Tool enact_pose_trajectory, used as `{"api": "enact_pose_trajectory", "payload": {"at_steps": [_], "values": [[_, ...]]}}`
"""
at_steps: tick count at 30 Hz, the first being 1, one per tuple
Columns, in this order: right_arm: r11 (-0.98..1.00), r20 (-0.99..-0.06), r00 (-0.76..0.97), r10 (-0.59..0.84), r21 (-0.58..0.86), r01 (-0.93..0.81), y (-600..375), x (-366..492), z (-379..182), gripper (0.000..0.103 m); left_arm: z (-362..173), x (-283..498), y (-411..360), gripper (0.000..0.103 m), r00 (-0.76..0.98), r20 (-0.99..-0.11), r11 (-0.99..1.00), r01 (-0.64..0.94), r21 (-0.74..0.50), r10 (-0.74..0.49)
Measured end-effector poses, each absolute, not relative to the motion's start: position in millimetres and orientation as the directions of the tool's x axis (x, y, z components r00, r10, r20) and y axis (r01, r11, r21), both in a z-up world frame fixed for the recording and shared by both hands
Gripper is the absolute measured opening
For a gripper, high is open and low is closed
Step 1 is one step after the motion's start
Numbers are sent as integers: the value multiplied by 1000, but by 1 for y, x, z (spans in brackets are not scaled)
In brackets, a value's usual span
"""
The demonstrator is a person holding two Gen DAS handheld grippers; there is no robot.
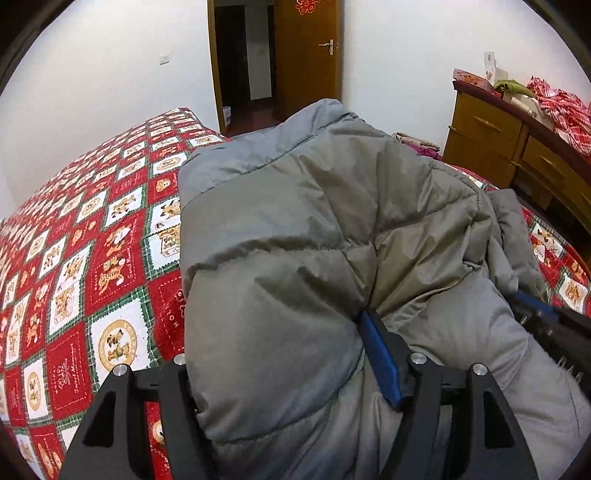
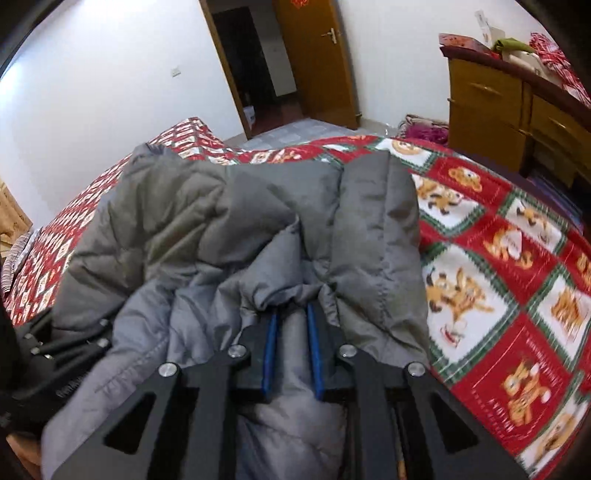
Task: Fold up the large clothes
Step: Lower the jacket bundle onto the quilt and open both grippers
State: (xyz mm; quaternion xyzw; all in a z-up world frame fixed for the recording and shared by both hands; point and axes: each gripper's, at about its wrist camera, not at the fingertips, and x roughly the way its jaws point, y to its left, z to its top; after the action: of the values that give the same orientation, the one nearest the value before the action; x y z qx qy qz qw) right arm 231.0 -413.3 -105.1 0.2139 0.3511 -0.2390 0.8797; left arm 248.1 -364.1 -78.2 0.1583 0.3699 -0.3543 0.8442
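Lying on a bed covered by a red, white and green patchwork quilt [image 1: 110,258], the grey puffer jacket [image 1: 295,240] fills the middle of both views. Its long axis runs from the cameras toward twelve o'clock, collar end farthest, pointing at the open doorway. A red paper cutting [image 1: 306,5] is stuck on the brown door [image 1: 306,55]; its characters are cut off by the frame edge and cannot be read. The quilt's squares carry cartoon bears and small lettering too blurred to make out.

At two o'clock a wooden dresser [image 1: 498,144] stands beside the bed, with boxes and a red checked cloth [image 1: 561,107] on top. A white switch plate [image 1: 165,59] sits on the wall at eleven o'clock.

The left gripper [image 1: 280,373] has its fingers well apart, a thick bundle of jacket bulging between them; whether the pads press it cannot be told, as the left pad is hidden by the fabric. The right gripper [image 2: 291,314] has its blue pads close together, pinching a fold of jacket.
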Motion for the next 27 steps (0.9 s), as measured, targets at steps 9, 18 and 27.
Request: {"api": "enact_pose_trajectory", "payload": {"at_steps": [9, 18, 27], "values": [[800, -715, 614, -335, 129, 586, -405, 238, -110, 18, -80, 256, -361, 73, 447, -755, 698, 715, -19, -479], [793, -623, 685, -377, 165, 586, -360, 143, -56, 81, -48, 223, -299, 77, 448, -734, 681, 732, -25, -510], [734, -583, 660, -475, 152, 662, -312, 77, -49, 87, -42, 176, -241, 82, 532, -700, 726, 687, 27, -477]]}}
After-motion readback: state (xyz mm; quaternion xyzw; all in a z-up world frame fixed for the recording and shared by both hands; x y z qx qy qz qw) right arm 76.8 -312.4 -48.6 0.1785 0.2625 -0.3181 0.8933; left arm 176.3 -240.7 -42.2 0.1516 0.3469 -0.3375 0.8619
